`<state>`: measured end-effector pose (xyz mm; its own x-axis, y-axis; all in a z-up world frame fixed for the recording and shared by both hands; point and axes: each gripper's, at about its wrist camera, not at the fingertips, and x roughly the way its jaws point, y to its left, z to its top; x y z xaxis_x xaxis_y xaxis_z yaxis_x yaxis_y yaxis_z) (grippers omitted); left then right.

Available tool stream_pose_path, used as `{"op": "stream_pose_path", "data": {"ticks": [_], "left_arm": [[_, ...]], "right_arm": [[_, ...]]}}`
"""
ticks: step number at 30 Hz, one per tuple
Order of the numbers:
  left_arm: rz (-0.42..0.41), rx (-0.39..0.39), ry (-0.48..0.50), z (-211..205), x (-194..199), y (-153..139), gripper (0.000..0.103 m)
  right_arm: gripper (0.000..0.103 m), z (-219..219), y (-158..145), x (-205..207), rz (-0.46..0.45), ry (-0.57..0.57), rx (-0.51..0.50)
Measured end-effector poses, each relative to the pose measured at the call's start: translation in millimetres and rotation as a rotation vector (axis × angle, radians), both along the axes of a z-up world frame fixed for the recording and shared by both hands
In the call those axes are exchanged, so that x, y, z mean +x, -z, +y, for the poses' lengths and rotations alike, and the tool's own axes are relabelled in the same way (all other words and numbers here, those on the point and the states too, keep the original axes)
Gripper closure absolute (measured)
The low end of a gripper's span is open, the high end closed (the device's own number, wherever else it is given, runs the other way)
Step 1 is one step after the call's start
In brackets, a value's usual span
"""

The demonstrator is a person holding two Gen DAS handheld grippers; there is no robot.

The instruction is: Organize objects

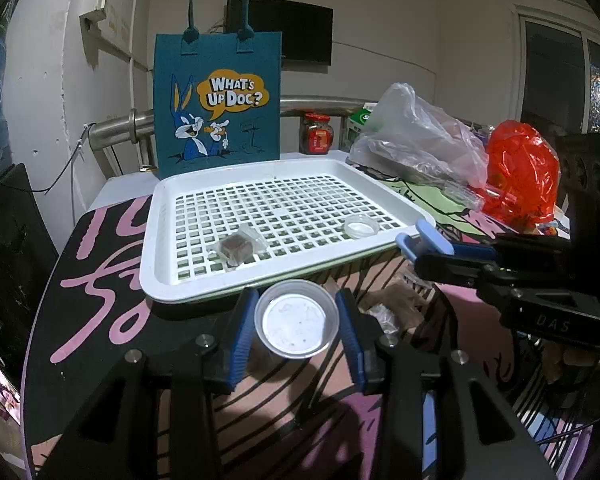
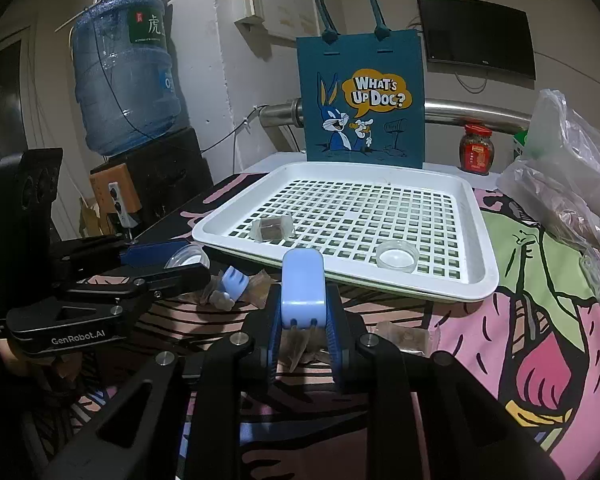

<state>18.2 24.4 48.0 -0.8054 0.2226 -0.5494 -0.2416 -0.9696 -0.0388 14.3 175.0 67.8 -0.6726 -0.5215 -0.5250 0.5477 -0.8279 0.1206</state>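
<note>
The teal felt tote (image 1: 218, 96) standing at the far side is reading "WHAT'S UP DOC?" in a yellow speech bubble next to a cartoon rabbit, and the black gripper bodies are showing "GenRobot.AI" on the left one and "DAS" on the right one. The big blue water jug (image 2: 124, 72) off to the far left is wearing a green label with Chinese characters, and the red-lidded jar (image 2: 476, 150) at the far right has a red label too small to read. The white slotted tray (image 1: 156, 240) is sitting mid-table, holding a small brown cube in clear wrap (image 1: 236, 246) toward its near left and an empty clear shallow dish (image 1: 361, 226) toward its near right. The left gripper (image 1: 296, 322) is clamping a clear plastic cup (image 1: 296, 320) with a white bottom, just in front of the tray's near edge. The right gripper (image 2: 302, 332) is pinching a light blue plastic piece (image 2: 303, 284) between its pads, also just near the tray.
</note>
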Motion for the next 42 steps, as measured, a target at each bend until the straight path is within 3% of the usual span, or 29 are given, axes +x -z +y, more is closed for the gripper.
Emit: {"op": "stream_pose_path", "data": {"ticks": [42], "left_arm": [[-0.005, 0.01, 0.002, 1.3, 0.8, -0.4, 0.064]], "right_arm": [[0.084, 2.7, 0.8, -1.0, -0.002, 0.001, -0.009]]}}
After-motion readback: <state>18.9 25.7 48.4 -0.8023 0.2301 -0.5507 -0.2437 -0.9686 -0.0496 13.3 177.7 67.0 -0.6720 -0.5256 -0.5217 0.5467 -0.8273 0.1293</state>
